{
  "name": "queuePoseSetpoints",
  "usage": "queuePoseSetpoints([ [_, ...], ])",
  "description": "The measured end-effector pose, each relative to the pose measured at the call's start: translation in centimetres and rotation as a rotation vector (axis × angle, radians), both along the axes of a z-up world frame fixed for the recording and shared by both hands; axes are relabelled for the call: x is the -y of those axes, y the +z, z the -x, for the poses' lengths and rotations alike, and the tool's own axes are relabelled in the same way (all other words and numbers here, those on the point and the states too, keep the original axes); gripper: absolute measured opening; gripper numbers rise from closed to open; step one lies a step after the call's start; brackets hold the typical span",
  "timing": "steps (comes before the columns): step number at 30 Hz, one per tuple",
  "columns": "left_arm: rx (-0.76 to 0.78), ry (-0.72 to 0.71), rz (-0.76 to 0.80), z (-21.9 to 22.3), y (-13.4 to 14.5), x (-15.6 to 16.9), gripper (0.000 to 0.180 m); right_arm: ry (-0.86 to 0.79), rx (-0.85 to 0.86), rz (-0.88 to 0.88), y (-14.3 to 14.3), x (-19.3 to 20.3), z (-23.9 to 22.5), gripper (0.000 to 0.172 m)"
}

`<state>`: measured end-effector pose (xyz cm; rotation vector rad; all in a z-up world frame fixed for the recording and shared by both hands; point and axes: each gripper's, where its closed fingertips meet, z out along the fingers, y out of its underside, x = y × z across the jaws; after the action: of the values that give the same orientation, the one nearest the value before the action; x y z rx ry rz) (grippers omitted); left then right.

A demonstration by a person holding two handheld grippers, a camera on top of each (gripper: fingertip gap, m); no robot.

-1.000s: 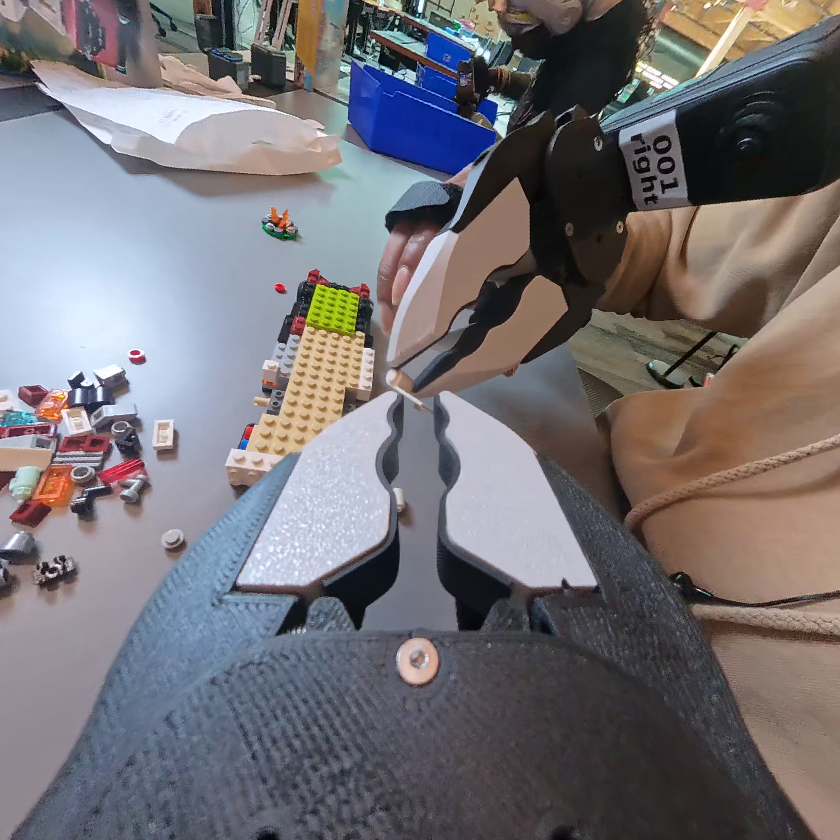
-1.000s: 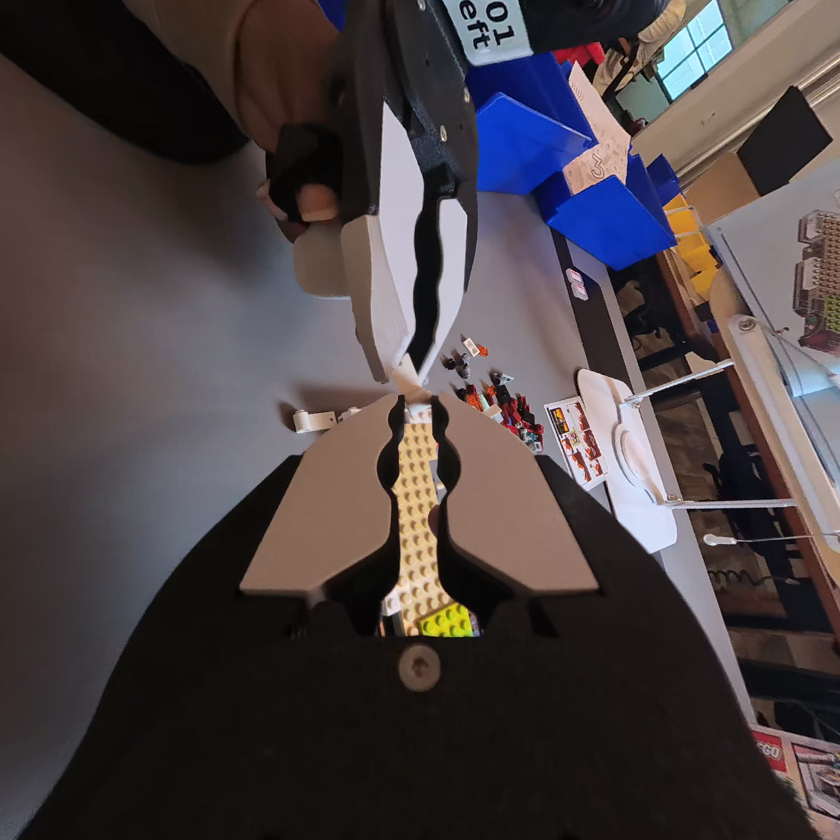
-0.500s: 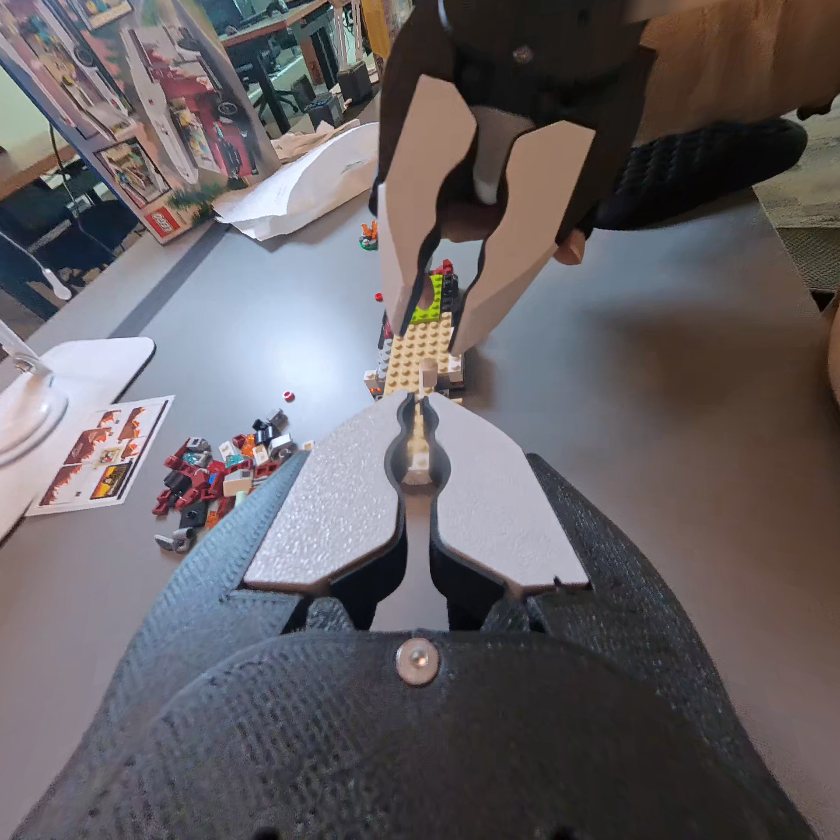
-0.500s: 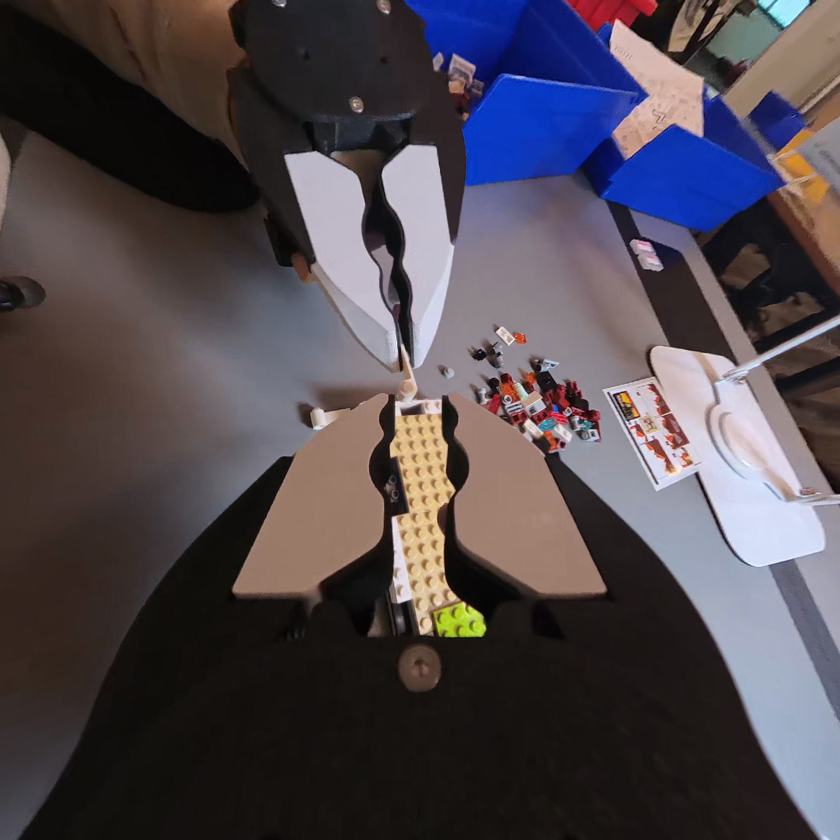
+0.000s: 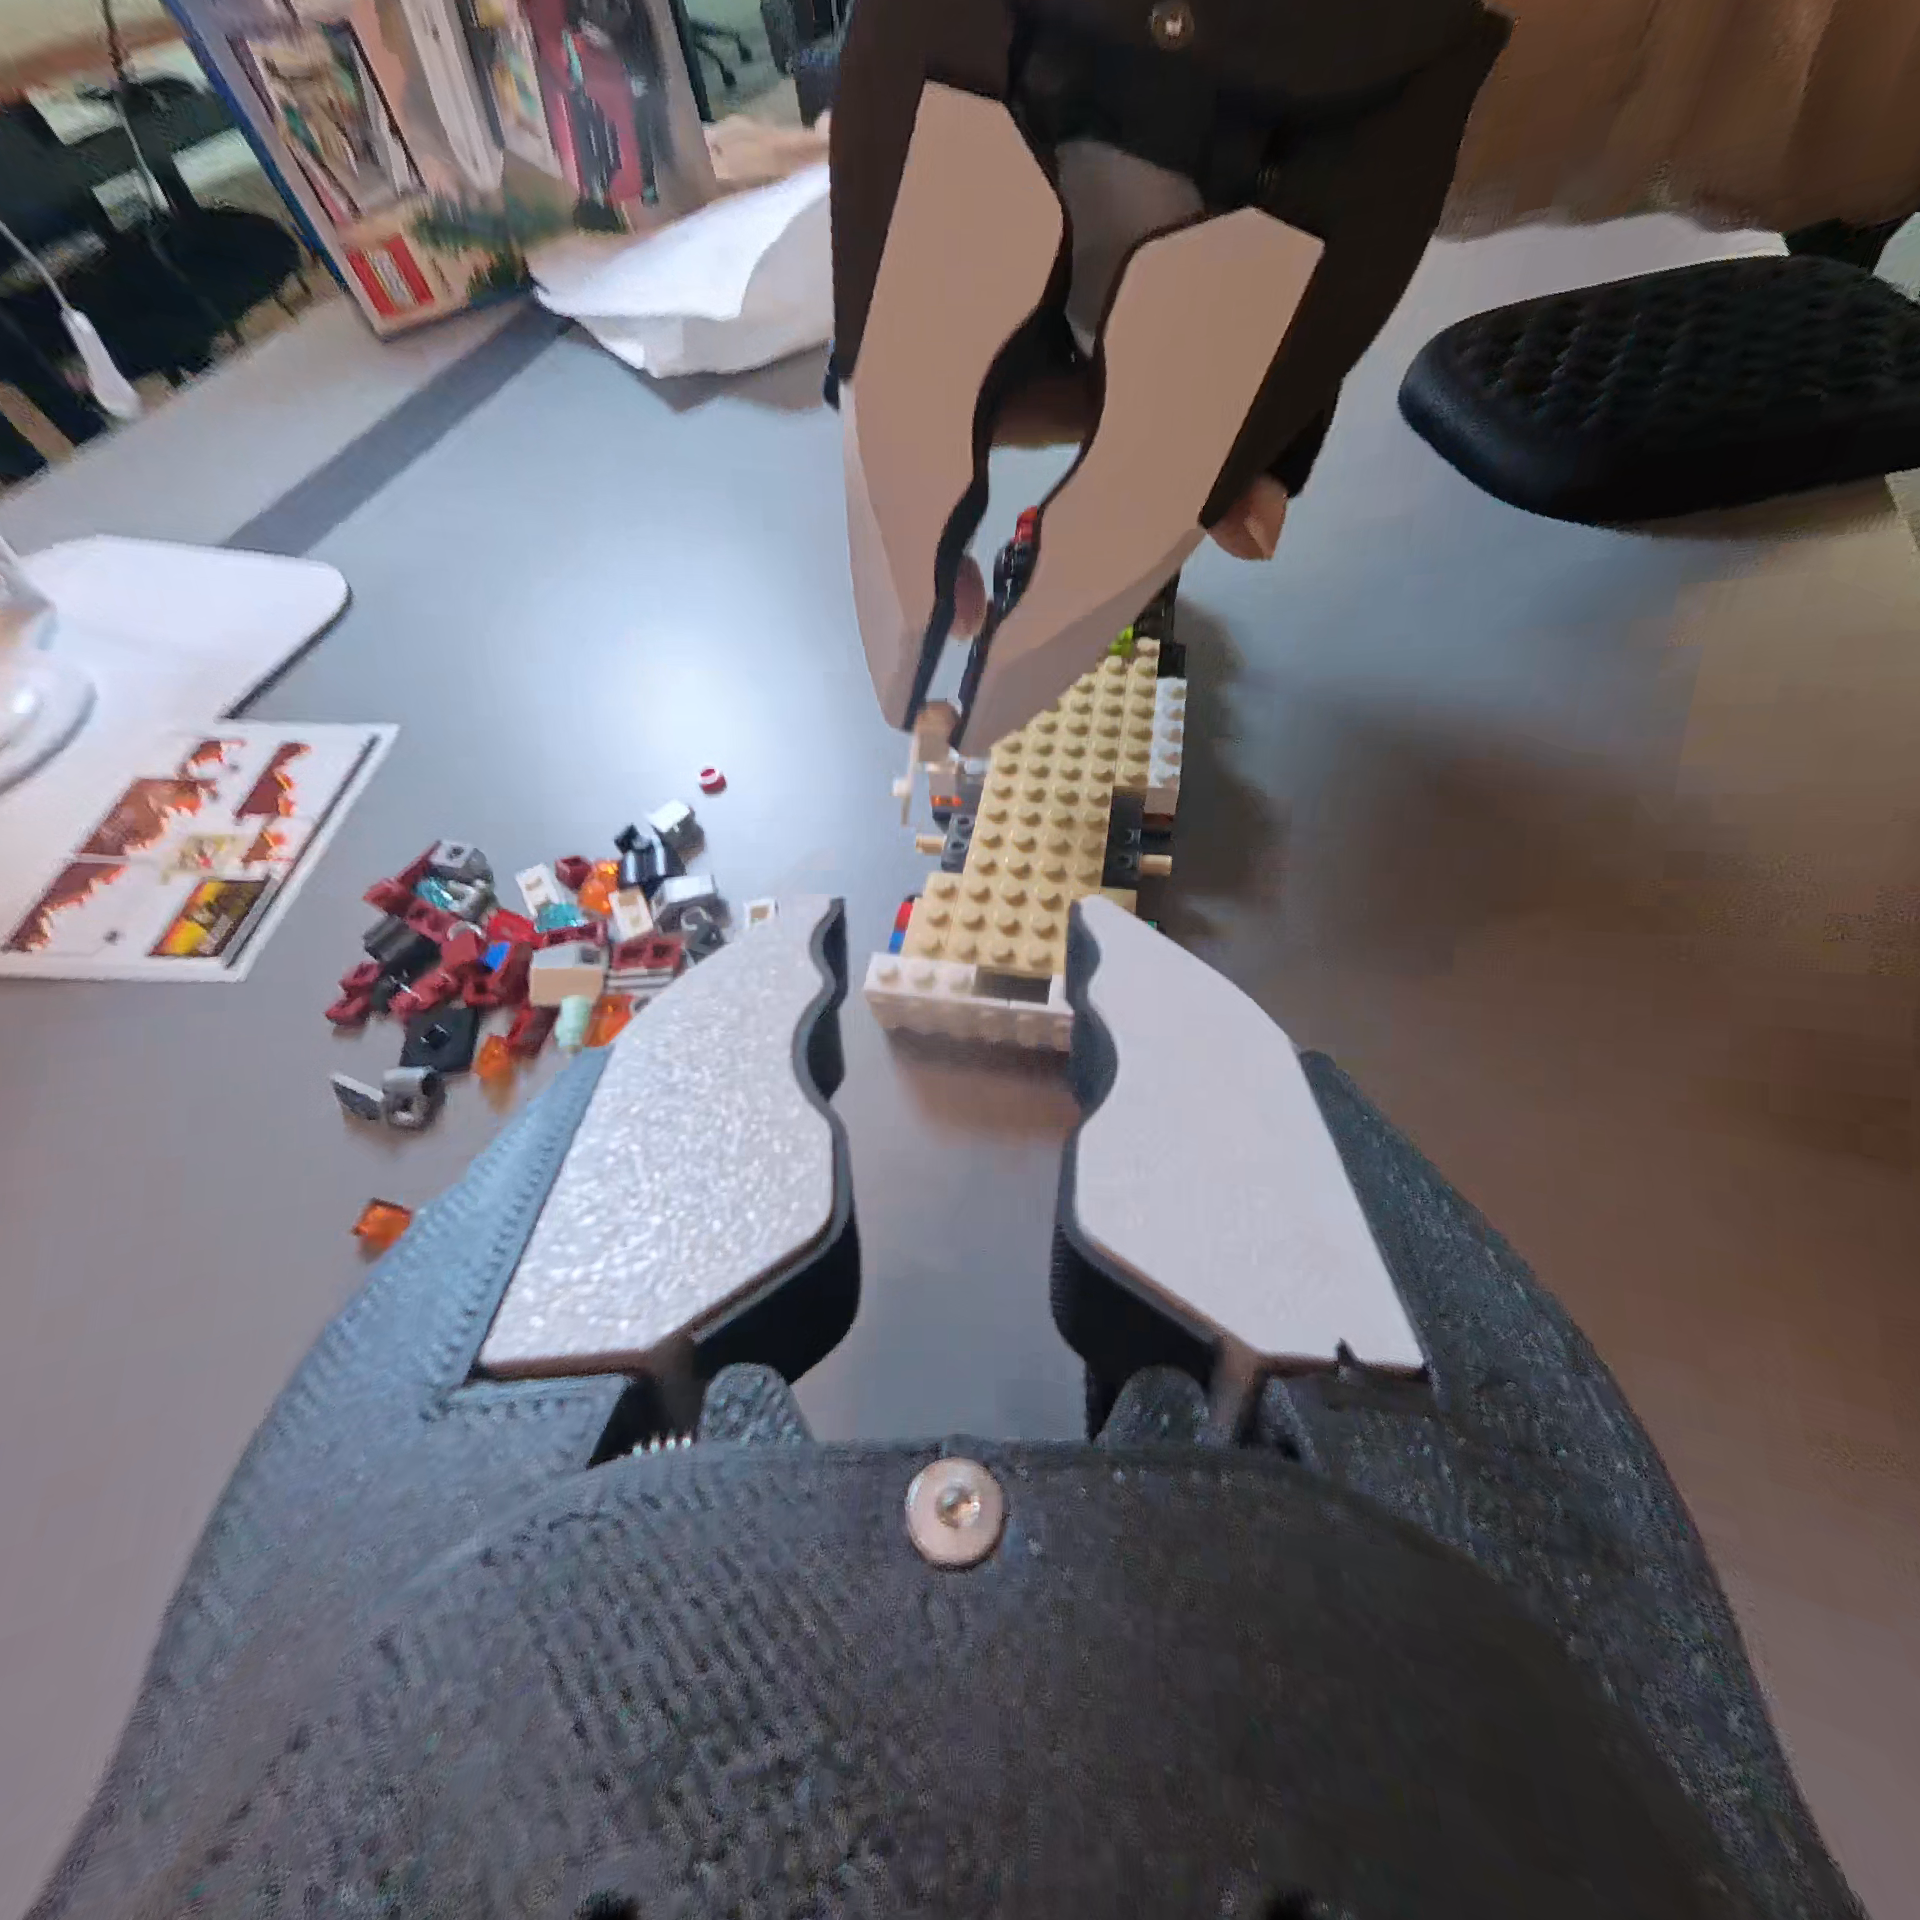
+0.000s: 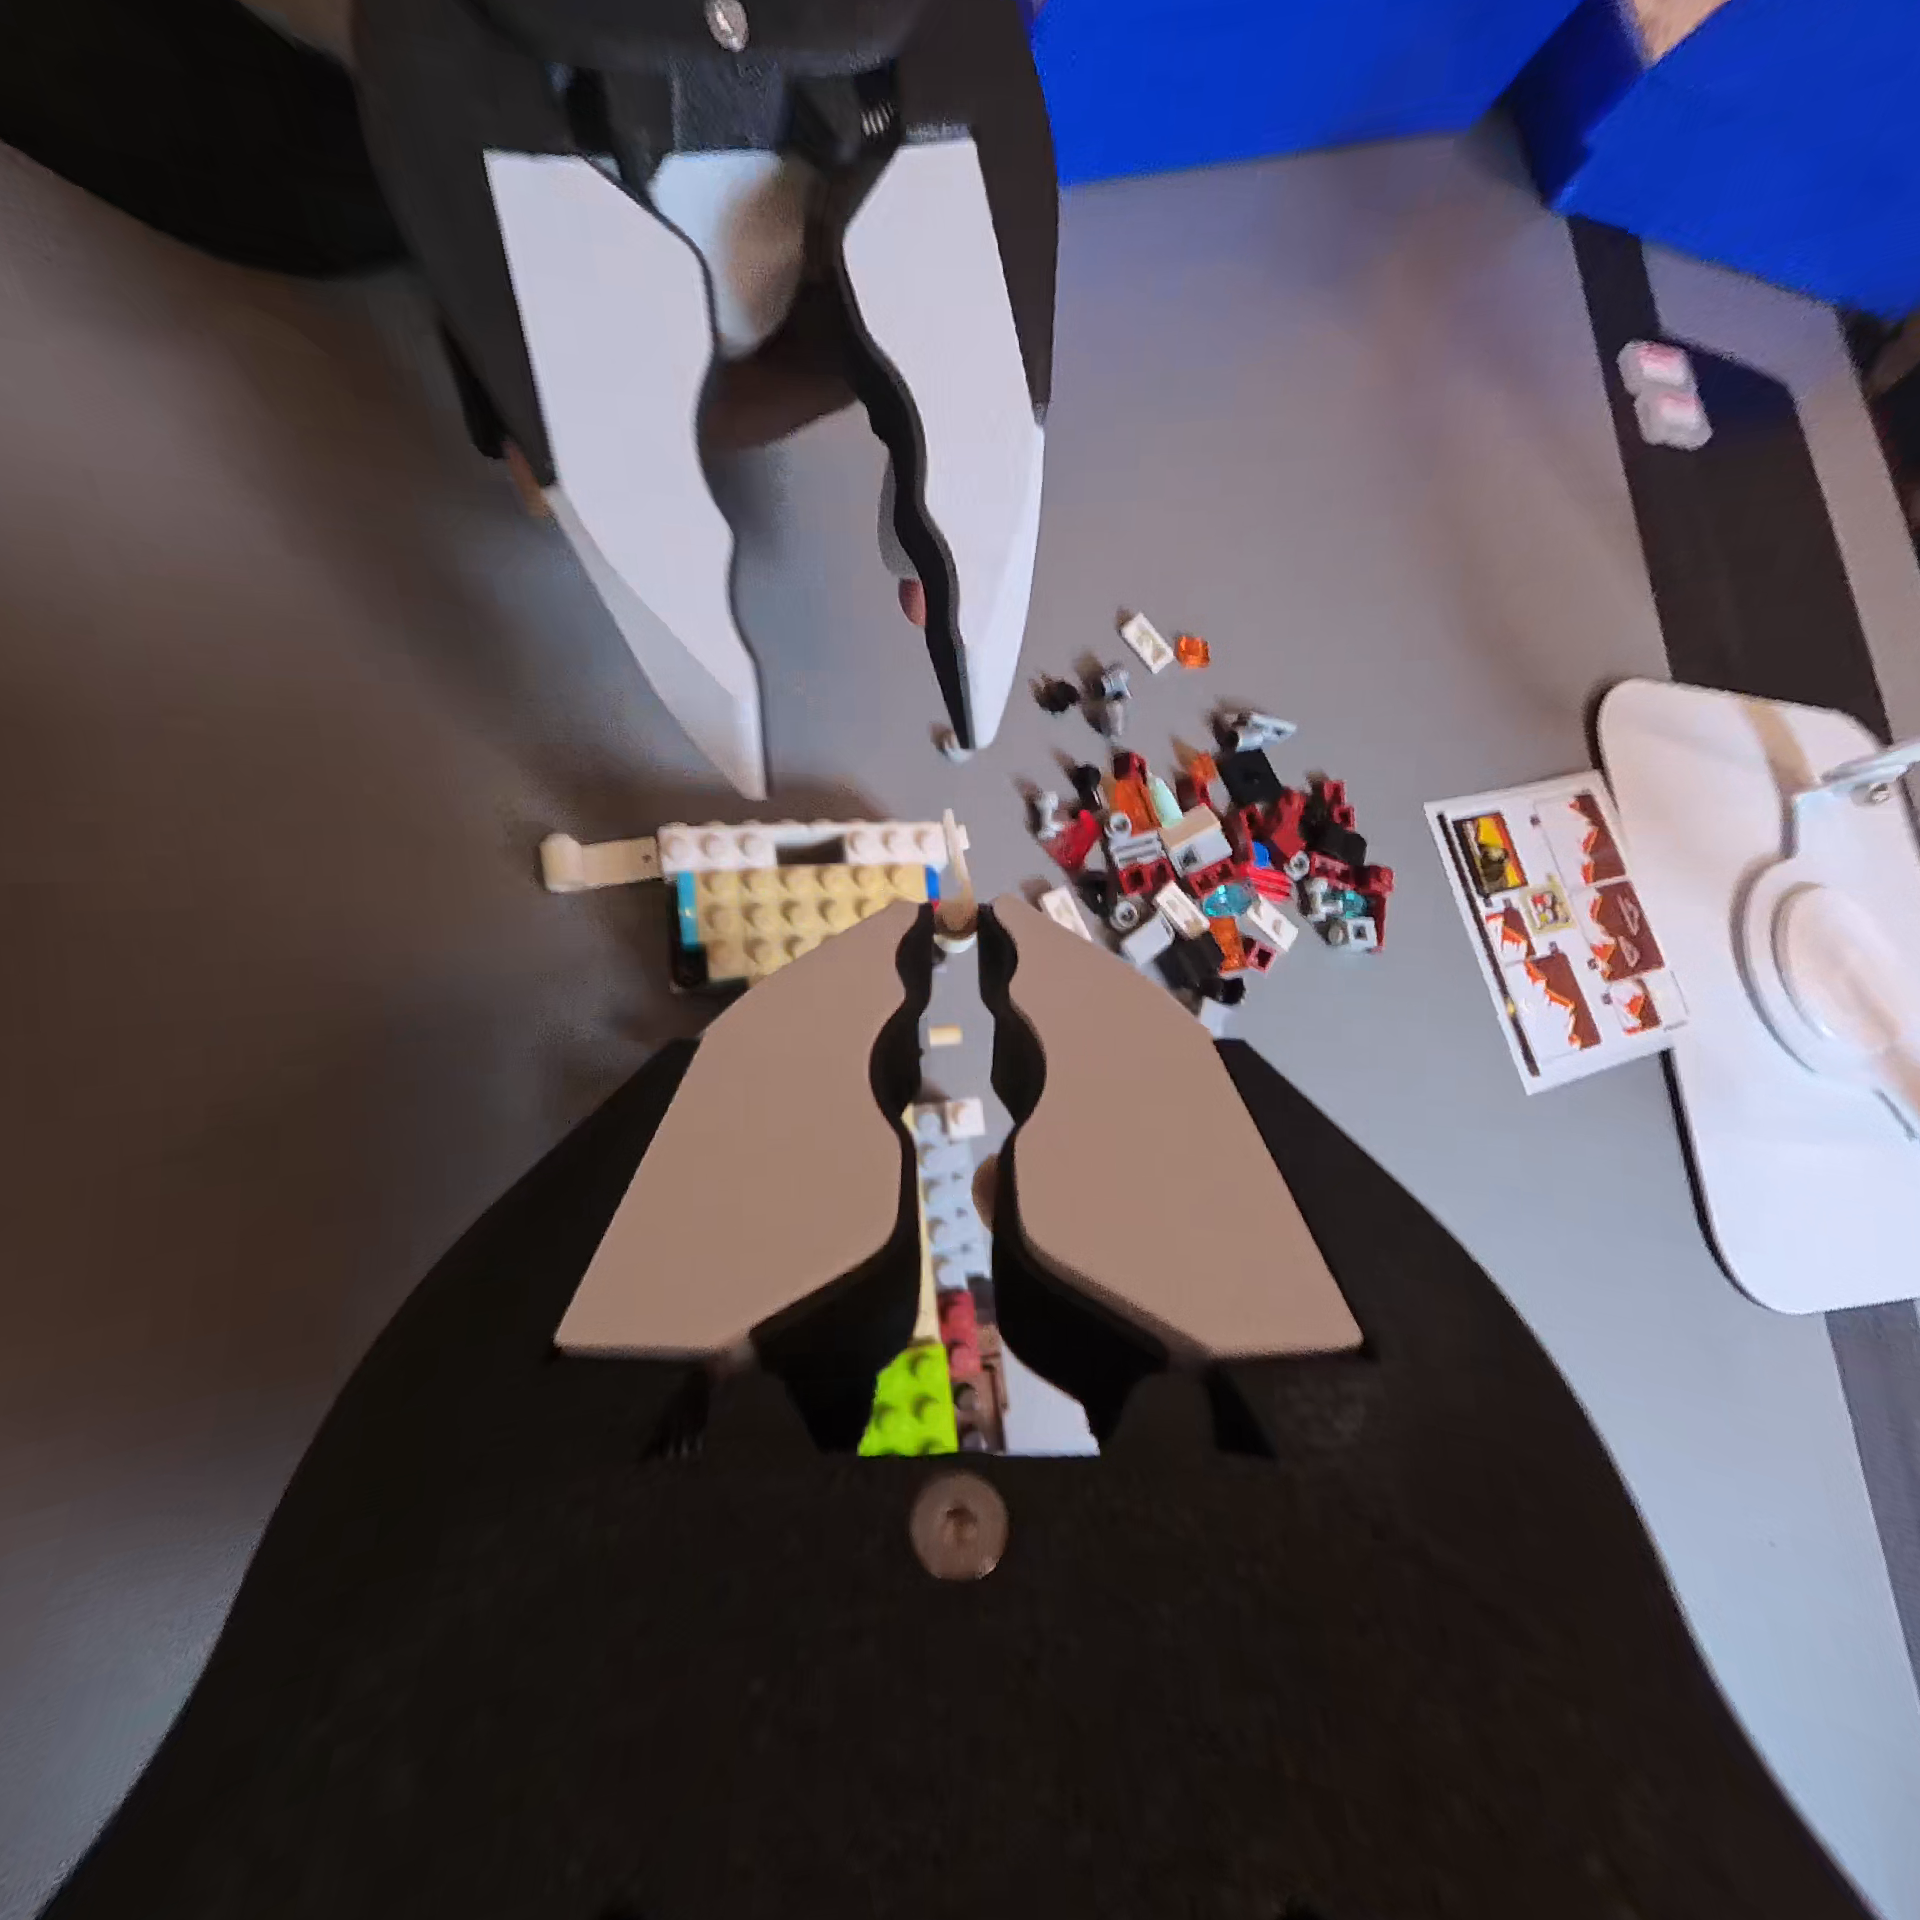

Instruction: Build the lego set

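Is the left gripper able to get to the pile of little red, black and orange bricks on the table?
Probably yes. The left gripper has its jaws open and holds nothing, and the pile of small red, black and orange bricks lies just to its left on the grey table, with nothing between them.

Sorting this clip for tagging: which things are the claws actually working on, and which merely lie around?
In use:
- right claw, shut on a small tan piece
- tan brick build, just ahead of the open, empty left claw

Lying about:
- loose brick pile
- printed sheet
- white lamp base
- blue bins
- white paper bag
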<state>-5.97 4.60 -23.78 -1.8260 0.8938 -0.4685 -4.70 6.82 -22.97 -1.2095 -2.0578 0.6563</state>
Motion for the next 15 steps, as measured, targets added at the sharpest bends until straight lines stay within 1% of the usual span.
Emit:
queuePoseSetpoints([
  [4,0.024,-0.015,0.162,-0.2,-1.8,0.0,0.065,0.018,0.136,0.051,-1.8,-1.7,0.2,0.008],
  [7,-0.025,-0.032,0.219,-0.6,-3.2,0.3,0.075,0.051,0.217,0.112,-2.9,-1.8,0.5,0.008],
  [9,-0.048,-0.039,0.232,-0.9,-3.6,0.3,0.075,0.072,0.26,0.148,-3.3,-1.7,0.6,0.008],
  [11,-0.057,-0.046,0.24,-1.1,-3.8,0.2,0.071,0.089,0.288,0.189,-3.5,-1.4,0.6,0.008],
  [15,-0.046,-0.047,0.252,-1.2,-3.8,0.2,0.069,0.09,0.332,0.229,-3.6,-1.2,0.8,0.008],
])
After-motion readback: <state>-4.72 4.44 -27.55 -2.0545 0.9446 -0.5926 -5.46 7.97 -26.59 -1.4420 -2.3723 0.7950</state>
